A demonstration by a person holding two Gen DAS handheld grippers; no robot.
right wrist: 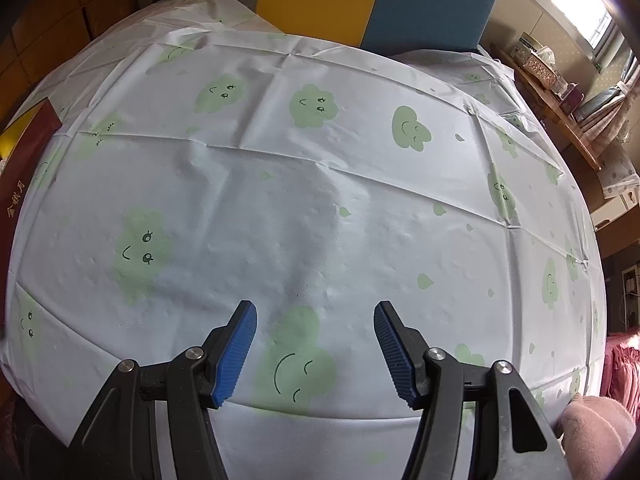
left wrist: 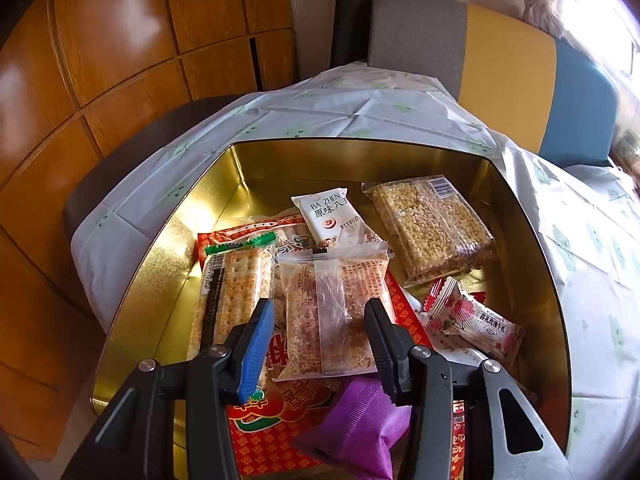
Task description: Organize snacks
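In the left wrist view a gold tin box [left wrist: 168,240] holds several snack packs. My left gripper [left wrist: 320,312] is open and hovers just above a clear-wrapped brown cake [left wrist: 332,312], its jaws on either side without gripping it. A cracker pack [left wrist: 236,292] lies to its left, a white pack [left wrist: 332,216] and a puffed-grain bar [left wrist: 432,224] behind, a pink rose pack [left wrist: 476,320] to the right and a purple pack [left wrist: 360,428] at the front. My right gripper [right wrist: 316,332] is open and empty over the tablecloth [right wrist: 320,180].
The tin's walls [left wrist: 532,264] rise around the snacks. A red box side [right wrist: 24,168] shows at the left edge of the right wrist view. A grey, yellow and blue chair back [left wrist: 500,64] stands behind the table. A shelf with boxes [right wrist: 552,80] is at the far right.
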